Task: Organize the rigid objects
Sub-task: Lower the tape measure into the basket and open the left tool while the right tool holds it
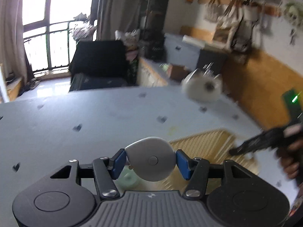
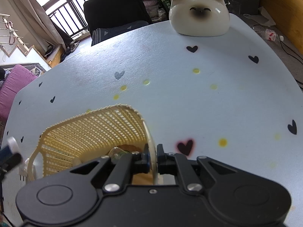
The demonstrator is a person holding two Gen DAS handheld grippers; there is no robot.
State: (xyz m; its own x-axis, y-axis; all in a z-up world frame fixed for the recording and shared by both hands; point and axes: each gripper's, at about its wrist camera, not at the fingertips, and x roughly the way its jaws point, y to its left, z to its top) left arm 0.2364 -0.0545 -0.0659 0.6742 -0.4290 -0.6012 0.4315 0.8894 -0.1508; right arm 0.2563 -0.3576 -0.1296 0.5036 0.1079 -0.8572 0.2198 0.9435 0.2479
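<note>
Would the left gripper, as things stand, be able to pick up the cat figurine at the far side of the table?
Probably not yet. The left gripper is already shut on a grey teardrop-shaped object, so its jaws are occupied. The bare table between it and the cat figurine leaves the path itself free.

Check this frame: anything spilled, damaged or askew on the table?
Only stains stand out: yellow spots dot the tablecloth, and one heart has a pink halo. The basket sits upright.

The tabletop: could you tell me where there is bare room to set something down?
Bare cloth runs between the yellow basket and the cat figurine, and along the table to the basket's right. It is crowded at the basket, where the right gripper grips its rim.
</note>
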